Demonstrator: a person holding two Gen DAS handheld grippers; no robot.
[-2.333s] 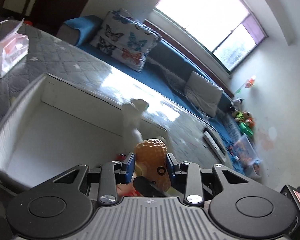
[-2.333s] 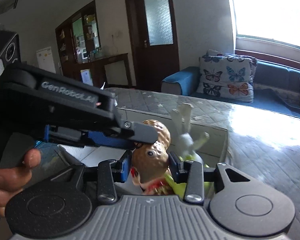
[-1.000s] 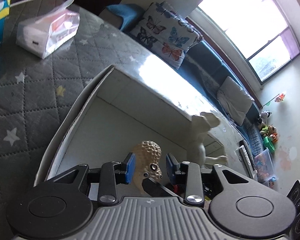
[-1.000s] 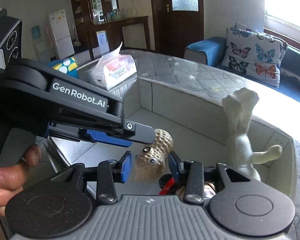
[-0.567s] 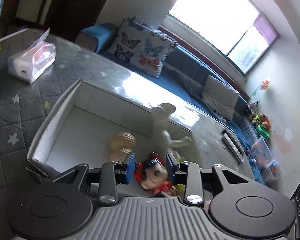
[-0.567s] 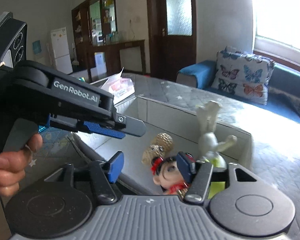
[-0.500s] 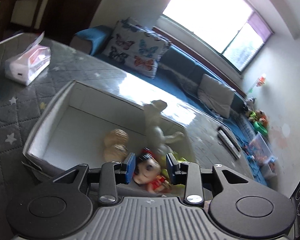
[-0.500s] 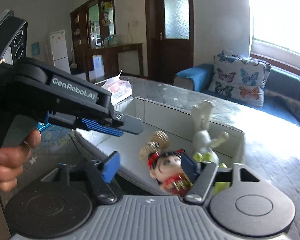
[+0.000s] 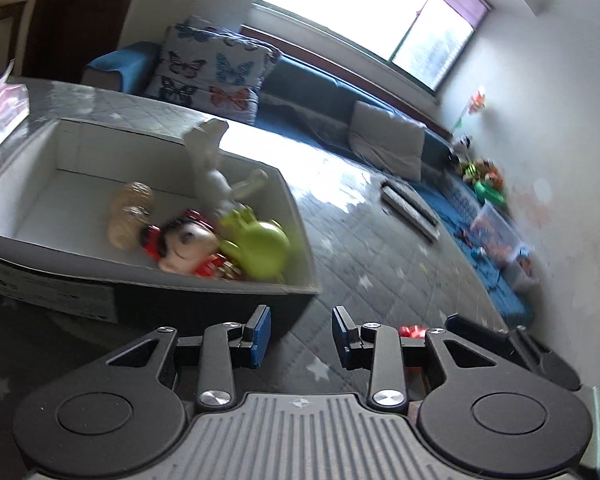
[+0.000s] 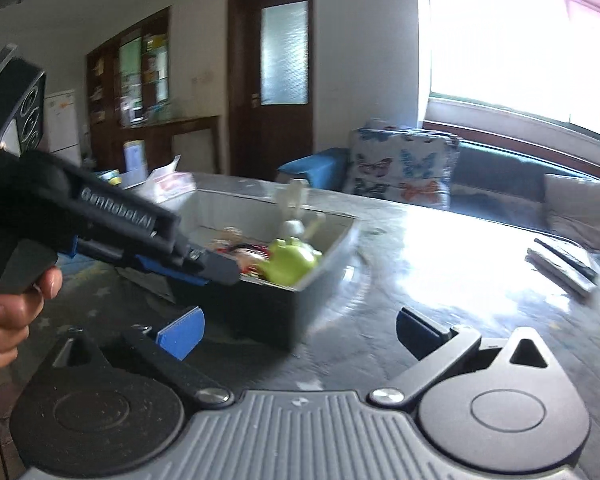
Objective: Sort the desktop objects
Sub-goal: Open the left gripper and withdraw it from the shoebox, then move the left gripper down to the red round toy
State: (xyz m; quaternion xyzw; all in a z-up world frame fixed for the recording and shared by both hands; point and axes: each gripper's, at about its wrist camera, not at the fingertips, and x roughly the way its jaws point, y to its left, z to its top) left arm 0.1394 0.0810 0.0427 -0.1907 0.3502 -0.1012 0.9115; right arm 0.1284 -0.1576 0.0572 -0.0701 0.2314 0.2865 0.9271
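A cardboard box (image 9: 80,288) with white inside walls stands on the grey quilted table. In it lie a tan peanut toy (image 9: 130,212), a red and black doll (image 9: 180,240), a green frog toy (image 9: 264,244) and an upright white rabbit figure (image 9: 212,164). My left gripper (image 9: 300,336) is open and empty, just in front of the box's near right corner. My right gripper (image 10: 300,330) is wide open and empty, low over the table in front of the box (image 10: 260,308). The left gripper's body (image 10: 112,216) crosses the right wrist view at left.
A tissue pack (image 9: 0,112) lies at the table's far left. A flat dark remote-like item (image 9: 410,210) lies at the table's far right edge. A small red thing (image 9: 412,332) shows behind the left gripper's right finger. A sofa with a butterfly cushion (image 9: 212,76) is behind.
The peanut toy was let go and now lies in the box. Both grippers have pulled back out of the box toward its near right corner. The right gripper has opened wide.
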